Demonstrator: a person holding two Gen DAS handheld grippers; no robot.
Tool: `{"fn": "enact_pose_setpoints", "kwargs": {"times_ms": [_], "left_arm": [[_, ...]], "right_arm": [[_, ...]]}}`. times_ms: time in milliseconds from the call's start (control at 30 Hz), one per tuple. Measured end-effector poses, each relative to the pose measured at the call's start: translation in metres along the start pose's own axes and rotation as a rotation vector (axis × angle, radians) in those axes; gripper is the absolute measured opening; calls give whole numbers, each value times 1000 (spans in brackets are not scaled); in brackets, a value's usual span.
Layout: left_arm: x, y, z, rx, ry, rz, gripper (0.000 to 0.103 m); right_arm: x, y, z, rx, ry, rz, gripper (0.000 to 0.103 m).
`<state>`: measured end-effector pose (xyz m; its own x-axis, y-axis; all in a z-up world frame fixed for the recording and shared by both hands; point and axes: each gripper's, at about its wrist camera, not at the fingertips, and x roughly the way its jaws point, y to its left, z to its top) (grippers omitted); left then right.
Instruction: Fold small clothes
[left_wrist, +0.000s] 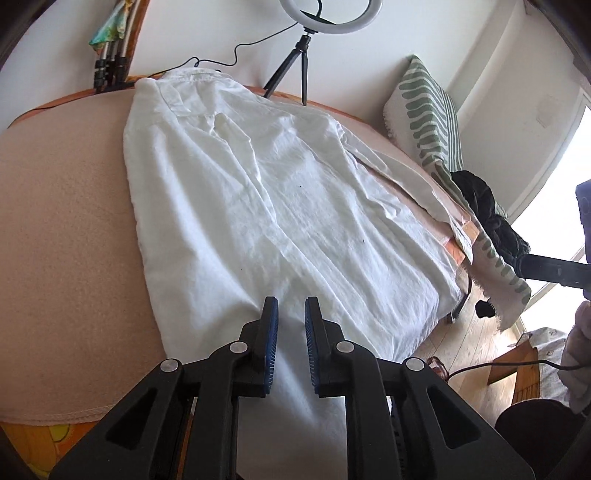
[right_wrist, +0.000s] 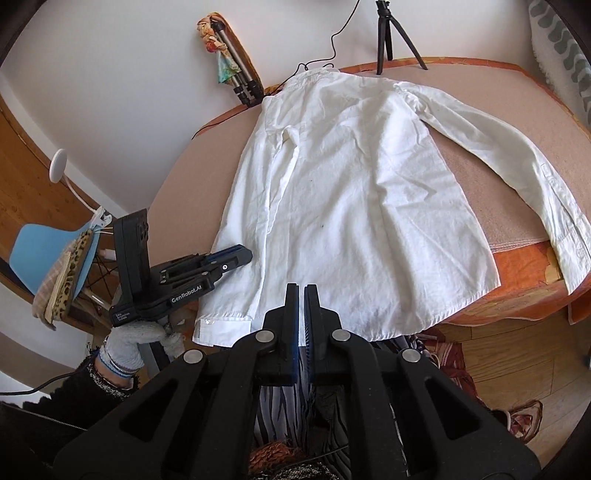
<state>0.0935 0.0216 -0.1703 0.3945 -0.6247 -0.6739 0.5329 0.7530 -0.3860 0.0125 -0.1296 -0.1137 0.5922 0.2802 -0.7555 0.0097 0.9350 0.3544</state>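
Across the pink-covered counter (right_wrist: 192, 173) the white shirt (right_wrist: 351, 192) is lying back side up, collar (right_wrist: 314, 75) toward the far wall and hem toward me, because a flat, face-down spread is what gives me straight lines to fold along. One side looks already turned in, its sleeve running down the body with the cuff (right_wrist: 225, 326) ending at the hem; the other sleeve (right_wrist: 498, 158) is stretching out over the counter and drooping off the edge, so I judge that side is next. I am holding my left gripper (left_wrist: 291, 314) low over the hem with its fingers spread and nothing between them, ready to take cloth. My right gripper (right_wrist: 300, 295) is hovering just short of the hem, its fingers nearly pressed together and pinching nothing, as far as I can see. Behind the collar a ring light's tripod (right_wrist: 391, 37) is standing on the counter, and a striped cushion (left_wrist: 424, 110) is leaning against the wall
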Motion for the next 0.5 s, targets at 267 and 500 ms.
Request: {"fn": "enact_pose_setpoints", "kwargs": {"times_ms": [267,500], "left_arm": [[-33,51,25,-80,-116,49,13],[-5,32,15,22,-3,77,13]], "right_arm": [[-34,4,-2,63,-96,-82,4],[-42,11,10,43,-139,-80,4]]}}
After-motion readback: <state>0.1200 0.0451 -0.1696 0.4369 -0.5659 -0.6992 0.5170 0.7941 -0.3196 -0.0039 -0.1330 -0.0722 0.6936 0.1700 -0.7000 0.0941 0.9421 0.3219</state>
